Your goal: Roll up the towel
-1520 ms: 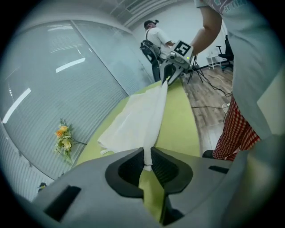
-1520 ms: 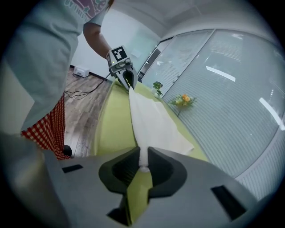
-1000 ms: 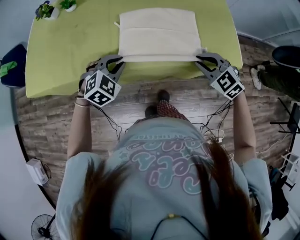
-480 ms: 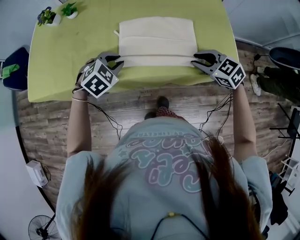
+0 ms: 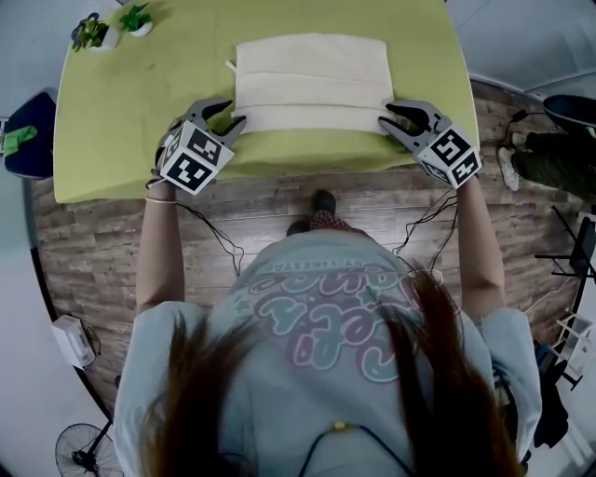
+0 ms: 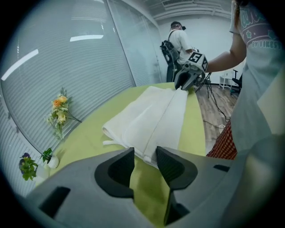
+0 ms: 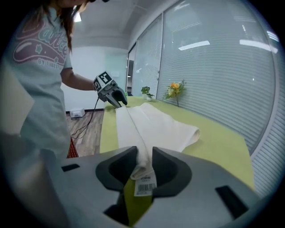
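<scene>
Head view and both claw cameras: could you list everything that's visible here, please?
table: 1, yellow-green top, upper part of the head view
towel: 1, cream, lying folded on the table
label: 1, white, barcoded, at the towel's right end
potted plants: 2, green, table's far left corner
flowers: 1 bunch, orange, beside the blinds
fan: 1, dark, on the floor, lower left
left claw: 1, grey, near left towel corner; jaws just opening, corner between them unpinched
right claw: 1, grey, near right corner; jaws just opening, towel end between them
</scene>
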{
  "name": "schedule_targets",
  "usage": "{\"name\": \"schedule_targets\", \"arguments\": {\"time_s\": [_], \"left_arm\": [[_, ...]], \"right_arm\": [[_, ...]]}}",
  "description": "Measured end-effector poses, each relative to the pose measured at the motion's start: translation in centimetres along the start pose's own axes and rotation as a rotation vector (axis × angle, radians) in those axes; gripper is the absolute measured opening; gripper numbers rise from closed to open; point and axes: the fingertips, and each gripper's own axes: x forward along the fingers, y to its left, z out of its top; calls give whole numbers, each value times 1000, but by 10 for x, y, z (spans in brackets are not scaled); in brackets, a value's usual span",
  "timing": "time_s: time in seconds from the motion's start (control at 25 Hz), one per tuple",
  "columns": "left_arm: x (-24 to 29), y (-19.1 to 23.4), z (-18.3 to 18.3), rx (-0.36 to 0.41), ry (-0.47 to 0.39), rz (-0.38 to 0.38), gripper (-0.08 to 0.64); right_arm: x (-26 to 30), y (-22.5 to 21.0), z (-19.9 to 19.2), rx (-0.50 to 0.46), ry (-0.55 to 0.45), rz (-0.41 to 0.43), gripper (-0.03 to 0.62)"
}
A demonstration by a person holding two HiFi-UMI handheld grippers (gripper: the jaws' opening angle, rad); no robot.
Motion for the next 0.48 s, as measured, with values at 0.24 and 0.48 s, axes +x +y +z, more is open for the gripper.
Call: {"name": "schedule_targets", "arguments": {"time_s": [0.24,0.48], "left_arm": [[3,1,3,9,10,26,130],[2,1,0,-14,-2,37,130]], "right_arm": [[-20,-2,32,-63,-70,-91,155],[-8,46,85,-220,-162,-53,155]]}}
